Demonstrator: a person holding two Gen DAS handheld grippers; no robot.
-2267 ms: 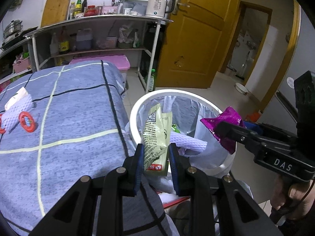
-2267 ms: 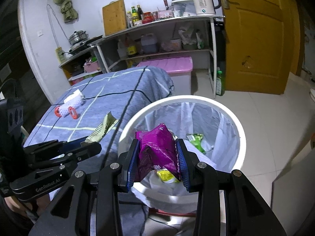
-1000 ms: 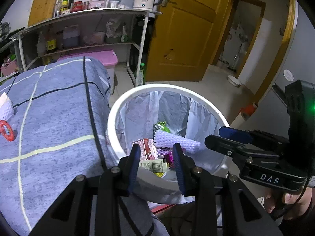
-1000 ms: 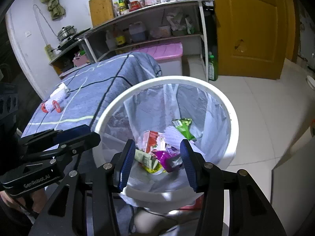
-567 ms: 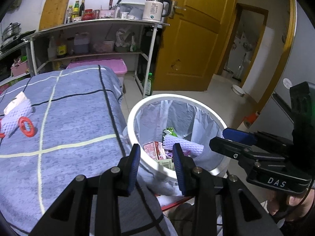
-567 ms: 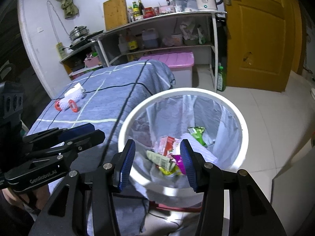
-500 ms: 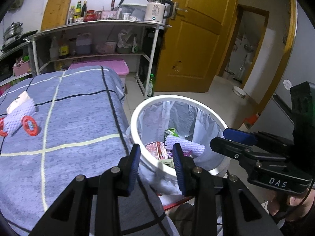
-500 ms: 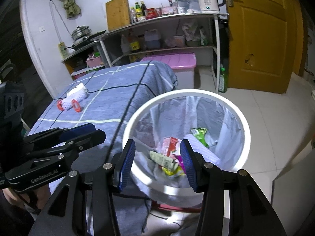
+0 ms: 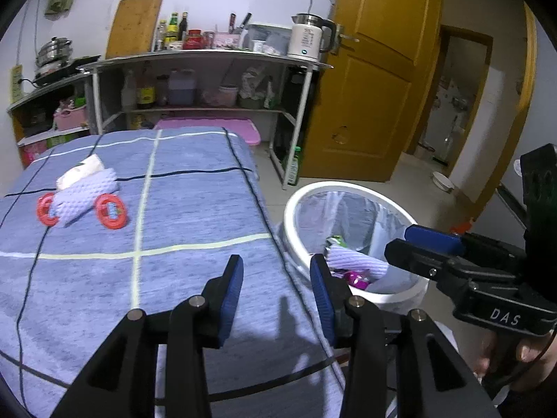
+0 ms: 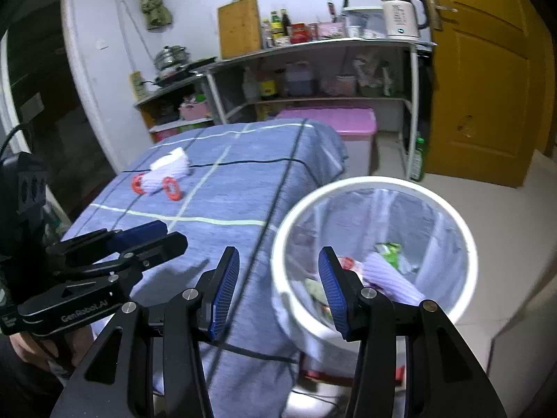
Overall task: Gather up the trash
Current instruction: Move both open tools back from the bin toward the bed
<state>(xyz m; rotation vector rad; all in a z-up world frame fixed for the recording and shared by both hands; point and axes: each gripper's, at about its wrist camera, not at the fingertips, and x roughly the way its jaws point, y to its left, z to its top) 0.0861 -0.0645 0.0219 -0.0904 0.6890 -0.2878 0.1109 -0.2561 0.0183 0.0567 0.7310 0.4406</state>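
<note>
A white bin (image 9: 348, 186) (image 10: 376, 181) with a plastic liner stands beside the blue-clothed table (image 9: 174, 209). It holds a lavender foam net (image 9: 351, 259), a magenta wrapper (image 9: 355, 277) and a green wrapper (image 10: 388, 249). On the far left of the table lie another foam net (image 9: 87, 195) (image 10: 163, 176), two red rings (image 9: 111, 210) and a white paper wad (image 9: 80, 172). My left gripper (image 9: 276, 278) hangs over the table's right edge, its jaws opening with nothing between them. My right gripper (image 10: 278, 268) is open and empty between table and bin.
A metal shelf (image 9: 209, 55) at the back carries a kettle (image 9: 310, 40), bottles and a cutting board. A pink storage box (image 10: 330, 118) sits under it and a yellow door (image 9: 376, 87) is to the right. A hand (image 9: 529, 348) holds the right gripper's handle.
Both wrappers were let go into the bin. Both grippers have since drawn back from it and swung left toward the table. The left jaws stand wider than before.
</note>
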